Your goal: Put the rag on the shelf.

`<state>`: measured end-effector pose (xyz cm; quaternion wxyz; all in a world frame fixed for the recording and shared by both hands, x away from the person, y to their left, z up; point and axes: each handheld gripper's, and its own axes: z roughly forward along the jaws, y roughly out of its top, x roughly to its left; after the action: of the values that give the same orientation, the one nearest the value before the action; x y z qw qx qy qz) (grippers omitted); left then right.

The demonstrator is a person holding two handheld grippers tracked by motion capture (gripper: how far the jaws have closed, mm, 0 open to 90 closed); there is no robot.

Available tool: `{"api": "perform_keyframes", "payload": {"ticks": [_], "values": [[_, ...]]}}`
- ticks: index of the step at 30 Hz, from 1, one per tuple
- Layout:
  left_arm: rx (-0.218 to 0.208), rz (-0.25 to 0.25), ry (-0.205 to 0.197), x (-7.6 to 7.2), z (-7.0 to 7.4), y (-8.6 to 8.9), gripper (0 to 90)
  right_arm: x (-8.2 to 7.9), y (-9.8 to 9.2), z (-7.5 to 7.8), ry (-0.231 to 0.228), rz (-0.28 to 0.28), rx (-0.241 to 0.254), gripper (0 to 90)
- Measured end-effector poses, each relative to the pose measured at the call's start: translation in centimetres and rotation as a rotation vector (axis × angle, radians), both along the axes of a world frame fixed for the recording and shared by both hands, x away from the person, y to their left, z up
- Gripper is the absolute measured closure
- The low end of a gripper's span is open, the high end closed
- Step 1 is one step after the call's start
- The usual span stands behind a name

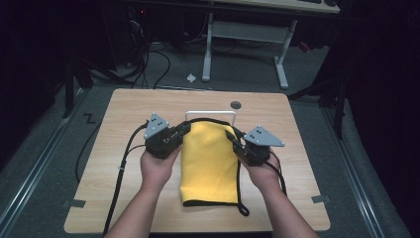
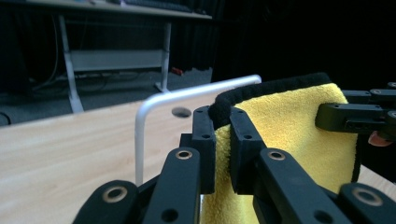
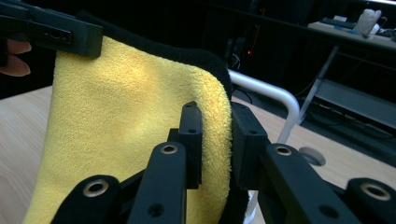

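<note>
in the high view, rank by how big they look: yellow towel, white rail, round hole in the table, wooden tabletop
1. wooden tabletop
2. yellow towel, held up toward the camera, so its size is exaggerated
3. white rail, partly hidden behind the towel
4. round hole

Overhead plus close gripper cameras (shared towel (image 1: 208, 161))

Bright tabletop, dark surroundings, soft close-up focus

Dim lab: cables (image 1: 148, 64) on floor, adjustable desk (image 1: 247, 34) behind.
</note>
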<state>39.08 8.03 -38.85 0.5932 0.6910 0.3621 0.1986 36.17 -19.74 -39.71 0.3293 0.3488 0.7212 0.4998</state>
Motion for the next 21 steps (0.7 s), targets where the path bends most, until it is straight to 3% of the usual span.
{"api": "perform_keyframes", "payload": {"ticks": [21], "values": [[-0.025, 0.01, -0.125, 0.5, 5.3, 0.1, 83.2, 0.6, 0.1, 4.9, -0.11, -0.022, 0.044, 77.1]]}}
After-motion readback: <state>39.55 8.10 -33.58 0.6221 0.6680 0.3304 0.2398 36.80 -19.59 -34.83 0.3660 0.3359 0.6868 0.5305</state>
